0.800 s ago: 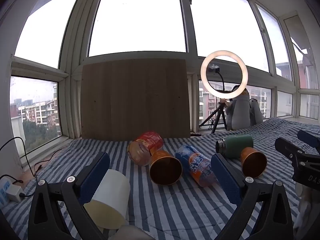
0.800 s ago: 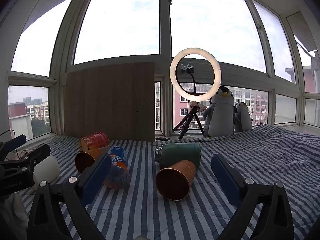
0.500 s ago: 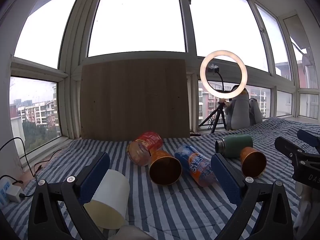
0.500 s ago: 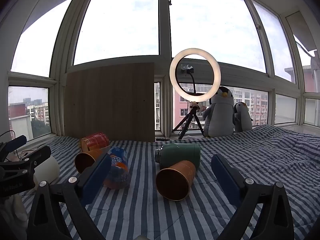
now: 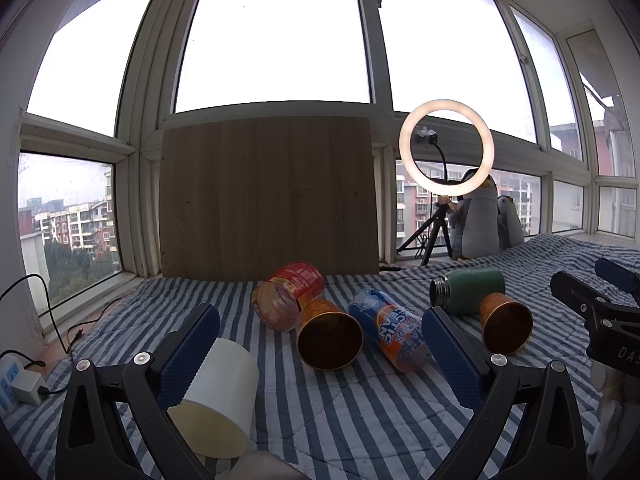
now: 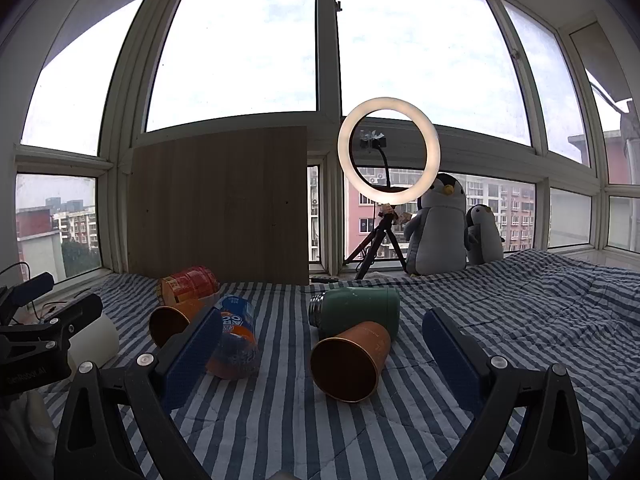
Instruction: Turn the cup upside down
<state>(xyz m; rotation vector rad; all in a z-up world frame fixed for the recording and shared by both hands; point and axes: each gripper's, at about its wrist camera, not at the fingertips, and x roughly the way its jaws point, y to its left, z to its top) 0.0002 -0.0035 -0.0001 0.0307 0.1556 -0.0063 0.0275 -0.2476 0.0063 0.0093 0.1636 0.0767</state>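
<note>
Glazed bay: tall window panes on all sides, white frames, overcast sky beyond. Apartment blocks outside, low right. Wooden board leaning upright against the glass. Lit ring light on a tripod just right of the board. Two plush penguins beside the tripod. Blue-and-white striped quilt underfoot. Cable and plug block far left.

Striped bed, toppled cups, bottles, plush penguins
</note>
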